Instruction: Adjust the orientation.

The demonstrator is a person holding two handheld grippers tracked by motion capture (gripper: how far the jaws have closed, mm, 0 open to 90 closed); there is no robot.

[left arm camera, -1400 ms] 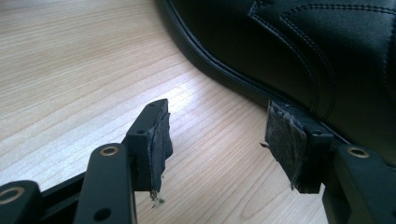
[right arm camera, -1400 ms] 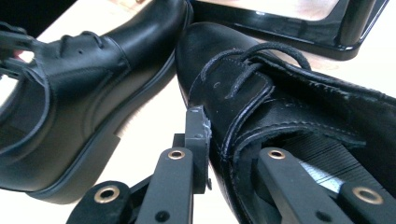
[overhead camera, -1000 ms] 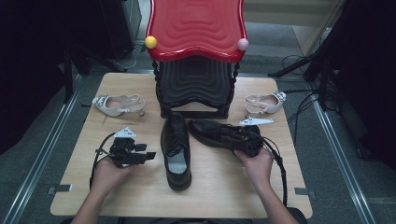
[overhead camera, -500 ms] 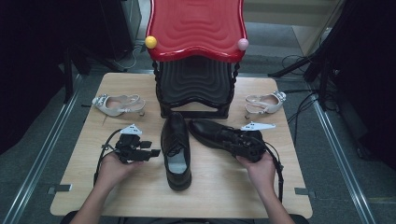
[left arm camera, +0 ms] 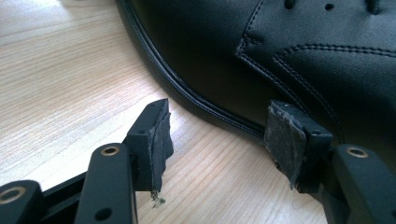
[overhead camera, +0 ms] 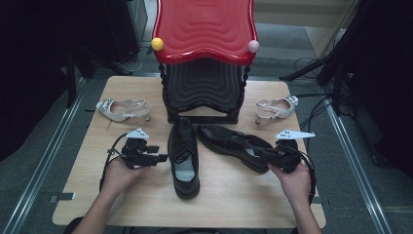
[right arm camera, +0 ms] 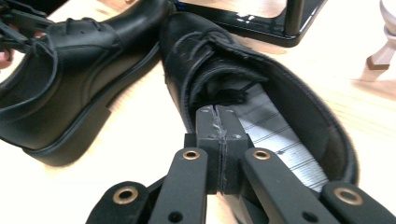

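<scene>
Since a second ago the right tongs (right arm camera: 218, 140) have drawn back toward the tabletop's (overhead camera: 229, 195) right edge and just closed, pads pressed together with nothing between them, at the heel opening of the slanted black shoe (overhead camera: 234, 145) (its toe points at the stool (overhead camera: 204, 73)). Left tongs (left arm camera: 217, 140) gape open, empty, just beside the upright shoe (overhead camera: 183, 156).

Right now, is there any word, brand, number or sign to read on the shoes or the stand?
None can be read.
Insole of the right black shoe: thin printed lines, no letters legible.
Left black shoe, red stand: no writing.
</scene>
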